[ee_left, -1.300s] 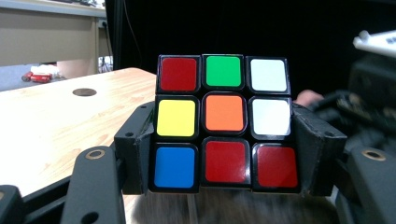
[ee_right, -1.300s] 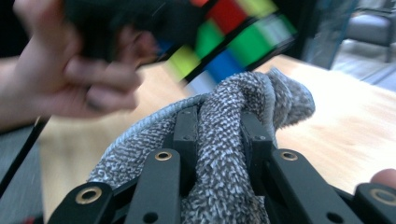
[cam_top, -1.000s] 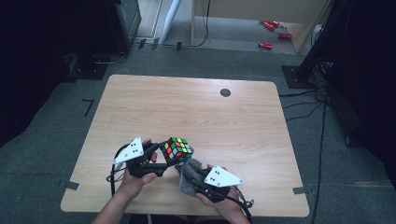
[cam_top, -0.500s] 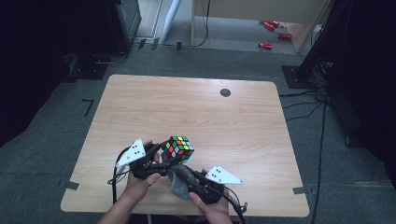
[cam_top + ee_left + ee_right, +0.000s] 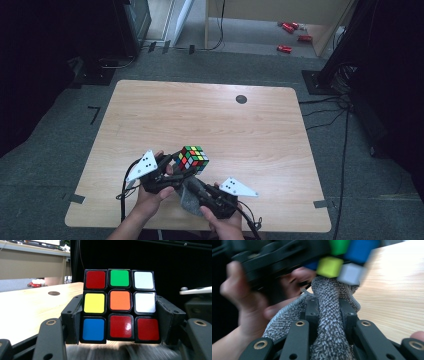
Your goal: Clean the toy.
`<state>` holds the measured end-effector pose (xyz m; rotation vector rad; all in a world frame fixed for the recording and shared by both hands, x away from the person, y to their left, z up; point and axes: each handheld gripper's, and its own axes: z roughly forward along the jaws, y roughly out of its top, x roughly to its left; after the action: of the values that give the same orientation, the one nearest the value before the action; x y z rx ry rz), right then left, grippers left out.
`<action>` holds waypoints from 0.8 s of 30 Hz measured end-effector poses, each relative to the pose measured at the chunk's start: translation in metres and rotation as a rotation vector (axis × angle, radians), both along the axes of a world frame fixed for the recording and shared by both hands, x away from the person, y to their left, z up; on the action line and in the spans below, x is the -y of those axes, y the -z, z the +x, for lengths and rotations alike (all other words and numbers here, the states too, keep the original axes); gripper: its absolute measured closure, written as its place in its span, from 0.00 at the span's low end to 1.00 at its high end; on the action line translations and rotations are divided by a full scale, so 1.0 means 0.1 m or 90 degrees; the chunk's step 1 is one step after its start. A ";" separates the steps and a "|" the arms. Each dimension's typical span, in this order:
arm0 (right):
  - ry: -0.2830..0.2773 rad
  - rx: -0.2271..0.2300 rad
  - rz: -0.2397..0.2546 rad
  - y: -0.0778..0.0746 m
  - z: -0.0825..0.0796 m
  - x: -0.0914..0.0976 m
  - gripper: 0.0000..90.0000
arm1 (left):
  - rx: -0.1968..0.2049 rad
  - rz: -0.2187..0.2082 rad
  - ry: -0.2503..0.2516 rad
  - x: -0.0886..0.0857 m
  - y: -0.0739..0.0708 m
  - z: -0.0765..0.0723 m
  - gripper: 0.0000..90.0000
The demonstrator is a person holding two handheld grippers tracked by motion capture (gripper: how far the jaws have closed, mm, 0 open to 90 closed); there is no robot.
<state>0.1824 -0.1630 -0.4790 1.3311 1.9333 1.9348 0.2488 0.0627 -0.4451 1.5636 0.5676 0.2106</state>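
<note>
From the high view, we see the left gripper [image 5: 176, 167] holding a scrambled puzzle cube [image 5: 194, 158] just above the near edge of the wooden surface [image 5: 220, 125], while the right gripper [image 5: 196, 186] comes in from below and to the cube's right, its jaws closed on a bunched grey cloth [image 5: 189, 197]. The relation that matters is this: the cloth lies under and just behind the cube, so any wiping stroke must travel up and forward against the cube's lower face. The right gripper's tips are hard to separate from the cloth and the dark gripper bodies here.

In the left gripper view, we find the puzzle cube [image 5: 120, 306] square-on between the jaws, which press its two side faces at mid-height; the grip looks firm and upright. A blurred grey band along the bottom edge is, we judge, the cloth [image 5: 130, 351] passing beneath the cube. The cube's underside is hidden from us.

In the right gripper view, we look along the jaws clamped tight on a twisted neck of grey cloth [image 5: 329, 322], whose tip touches the cube's lower corner, where the puzzle cube [image 5: 342, 262] is smeared by blur and cut off at the top. The person's left hand [image 5: 249, 302] is blurred at left. Whether the cloth presses on the cube or merely brushes it, we cannot tell.
</note>
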 end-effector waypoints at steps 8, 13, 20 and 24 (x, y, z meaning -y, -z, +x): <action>0.159 -0.003 -0.071 0.02 0.20 0.45 0.82 | -0.013 -0.009 -0.025 -0.13 0.00 0.08 0.38; 0.231 0.037 -0.223 0.03 0.32 0.69 0.81 | -0.024 -0.006 -0.025 -0.14 0.02 0.11 0.38; 0.219 -0.048 -0.323 0.28 0.54 0.93 0.72 | -0.032 0.009 -0.016 -0.12 0.04 0.13 0.38; 0.189 -0.031 -0.322 0.26 0.55 0.90 0.56 | -0.047 0.029 -0.019 -0.11 0.08 0.16 0.38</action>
<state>0.2370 -0.2526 -0.5052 1.4115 1.9302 1.1852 0.2651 0.0738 -0.4527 1.6125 0.6477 0.1907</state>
